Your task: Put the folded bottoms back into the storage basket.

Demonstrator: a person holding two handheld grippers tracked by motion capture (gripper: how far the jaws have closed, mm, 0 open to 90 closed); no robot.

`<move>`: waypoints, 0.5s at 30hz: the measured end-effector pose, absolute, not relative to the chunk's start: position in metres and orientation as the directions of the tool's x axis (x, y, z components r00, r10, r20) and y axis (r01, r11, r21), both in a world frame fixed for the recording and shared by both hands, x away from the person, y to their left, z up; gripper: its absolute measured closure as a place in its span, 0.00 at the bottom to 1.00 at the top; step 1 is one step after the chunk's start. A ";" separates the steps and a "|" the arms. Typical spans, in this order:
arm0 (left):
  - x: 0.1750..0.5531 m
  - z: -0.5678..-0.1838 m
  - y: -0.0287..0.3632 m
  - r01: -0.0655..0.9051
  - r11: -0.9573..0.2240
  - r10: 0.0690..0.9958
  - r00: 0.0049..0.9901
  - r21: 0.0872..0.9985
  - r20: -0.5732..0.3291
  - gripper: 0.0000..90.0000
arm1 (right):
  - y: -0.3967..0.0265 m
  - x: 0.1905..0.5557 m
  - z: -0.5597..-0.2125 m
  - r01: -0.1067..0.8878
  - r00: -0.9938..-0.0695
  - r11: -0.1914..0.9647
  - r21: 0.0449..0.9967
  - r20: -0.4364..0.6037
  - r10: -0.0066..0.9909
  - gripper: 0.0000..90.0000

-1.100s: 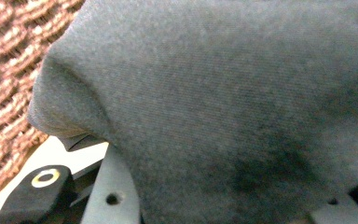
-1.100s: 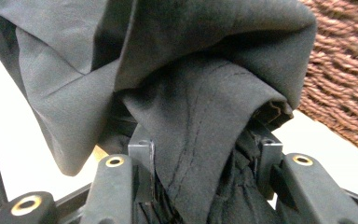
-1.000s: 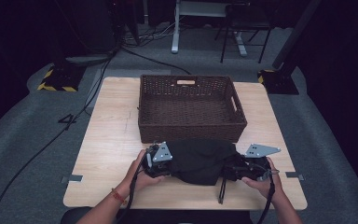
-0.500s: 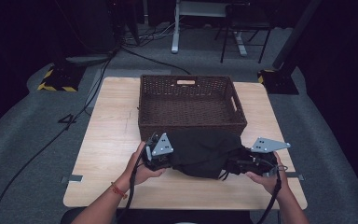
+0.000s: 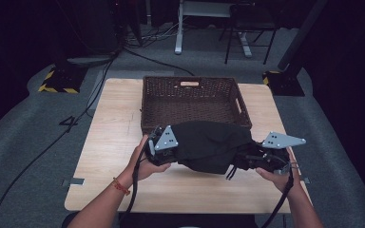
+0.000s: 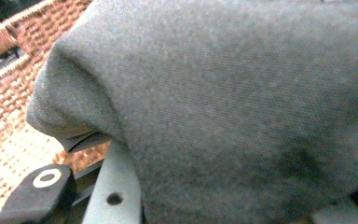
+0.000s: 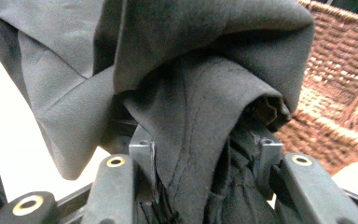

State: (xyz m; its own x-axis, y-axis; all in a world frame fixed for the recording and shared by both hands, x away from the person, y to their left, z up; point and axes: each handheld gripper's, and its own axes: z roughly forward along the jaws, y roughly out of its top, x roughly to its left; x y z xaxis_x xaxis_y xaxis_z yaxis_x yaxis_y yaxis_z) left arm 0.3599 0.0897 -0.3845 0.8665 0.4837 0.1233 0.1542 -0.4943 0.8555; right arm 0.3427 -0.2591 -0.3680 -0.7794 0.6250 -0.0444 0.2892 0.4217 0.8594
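The high view shows the whole layout: a folded black cloth [image 5: 209, 145] slung between the left hand-held gripper [image 5: 164, 147] and the right hand-held gripper [image 5: 261, 159], at the frame's lower middle, just before the basket [image 5: 192, 102] on the table [image 5: 109, 137]. The right gripper view adds what that misses: deep folds, a stitched seam, and the cloth bunched between the jaws, which clamp it. In the left gripper view the fine-woven fabric drapes over the jaws, clamped on its edge. The basket is brown woven wicker, rectangular; the table pale wood. Since the earlier frame the cloth has been lifted off the table and now sags between the grippers.
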 end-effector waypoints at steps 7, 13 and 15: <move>0.365 -0.360 0.089 0.119 -0.495 0.484 0.860 0.861 0.159 0.73 | -0.257 0.351 -0.346 0.264 -0.779 0.424 0.867 -0.067 0.623 0.62; 0.372 -0.349 0.093 0.112 -0.482 0.494 0.854 0.869 0.164 0.73 | -0.252 0.359 -0.334 0.247 -0.780 0.438 0.865 -0.091 0.619 0.62; 0.374 -0.346 0.095 0.113 -0.474 0.500 0.850 0.873 0.162 0.73 | -0.249 0.362 -0.330 0.244 -0.782 0.440 0.864 -0.094 0.616 0.62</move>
